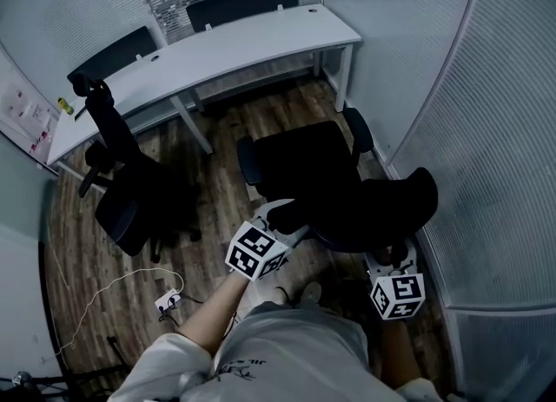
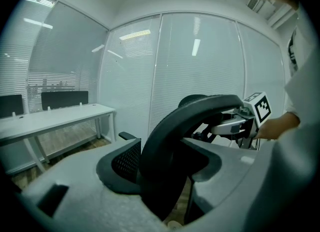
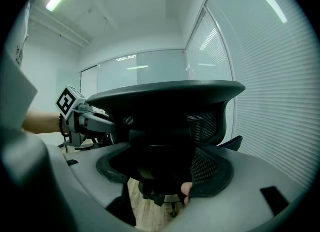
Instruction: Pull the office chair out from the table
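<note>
The black office chair stands on the wood floor, away from the white table. My left gripper grips the left edge of its backrest, and my right gripper grips the right end. In the left gripper view the curved backrest rim runs between the grey jaws of the left gripper, with the right gripper beyond. In the right gripper view the backrest fills the gap of the right gripper, and the left gripper shows at the left.
A second black chair stands at the table's left end. A power strip with a white cable lies on the floor at the lower left. Frosted glass walls close in on the right, just behind the held chair.
</note>
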Demonstrator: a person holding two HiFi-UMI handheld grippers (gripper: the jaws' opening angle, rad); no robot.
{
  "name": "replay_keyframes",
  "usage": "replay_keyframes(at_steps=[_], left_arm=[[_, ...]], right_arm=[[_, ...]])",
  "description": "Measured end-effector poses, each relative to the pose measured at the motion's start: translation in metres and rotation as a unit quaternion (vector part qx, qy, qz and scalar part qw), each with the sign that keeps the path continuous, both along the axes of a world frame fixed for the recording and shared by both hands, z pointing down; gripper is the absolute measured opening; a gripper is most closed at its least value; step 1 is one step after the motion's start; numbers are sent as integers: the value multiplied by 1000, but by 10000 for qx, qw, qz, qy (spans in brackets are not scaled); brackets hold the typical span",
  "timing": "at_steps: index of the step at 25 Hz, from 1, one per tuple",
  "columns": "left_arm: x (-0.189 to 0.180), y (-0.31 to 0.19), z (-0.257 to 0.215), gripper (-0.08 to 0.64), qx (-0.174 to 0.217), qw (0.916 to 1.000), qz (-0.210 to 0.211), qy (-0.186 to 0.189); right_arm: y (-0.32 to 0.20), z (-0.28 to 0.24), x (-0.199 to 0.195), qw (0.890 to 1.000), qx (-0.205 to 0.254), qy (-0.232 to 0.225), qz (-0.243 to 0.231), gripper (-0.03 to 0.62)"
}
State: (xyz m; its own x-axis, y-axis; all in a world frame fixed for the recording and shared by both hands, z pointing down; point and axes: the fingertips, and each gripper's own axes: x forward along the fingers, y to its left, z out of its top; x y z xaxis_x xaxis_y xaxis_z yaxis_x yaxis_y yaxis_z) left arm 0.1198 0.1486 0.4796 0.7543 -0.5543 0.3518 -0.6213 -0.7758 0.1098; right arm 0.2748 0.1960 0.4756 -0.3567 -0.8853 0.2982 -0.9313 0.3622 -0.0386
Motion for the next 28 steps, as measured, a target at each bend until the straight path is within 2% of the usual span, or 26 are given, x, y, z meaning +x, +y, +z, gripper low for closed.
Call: replay_keyframes(at_steps=[8,19,23,25,26,28], left_arm=[[-4,-3,3,242,164,9997,-114,-119],[-32,17,0,262,163,9991,-396,3],[-51,30,1,245,246,9979,-592,-14],[-56,37,-2,206,200,9978,-634,47],[-57,41,-5,197,171,9979,-621,63],[-56,47,-8,170,170,9984,-544,36]], right_arm=[[0,1,-3,9999,-94,-64,125,268],[20,-4,-5,9979,-289,-225,538,268],[33,-7,-8,9970,-313,-224,669,267],[40,-10,-12,9968,-326,-236,688,264],[43,-11,-15,9969,-336,-228,668,240],[47,-10,-24,9973,-356,-212,599,152]])
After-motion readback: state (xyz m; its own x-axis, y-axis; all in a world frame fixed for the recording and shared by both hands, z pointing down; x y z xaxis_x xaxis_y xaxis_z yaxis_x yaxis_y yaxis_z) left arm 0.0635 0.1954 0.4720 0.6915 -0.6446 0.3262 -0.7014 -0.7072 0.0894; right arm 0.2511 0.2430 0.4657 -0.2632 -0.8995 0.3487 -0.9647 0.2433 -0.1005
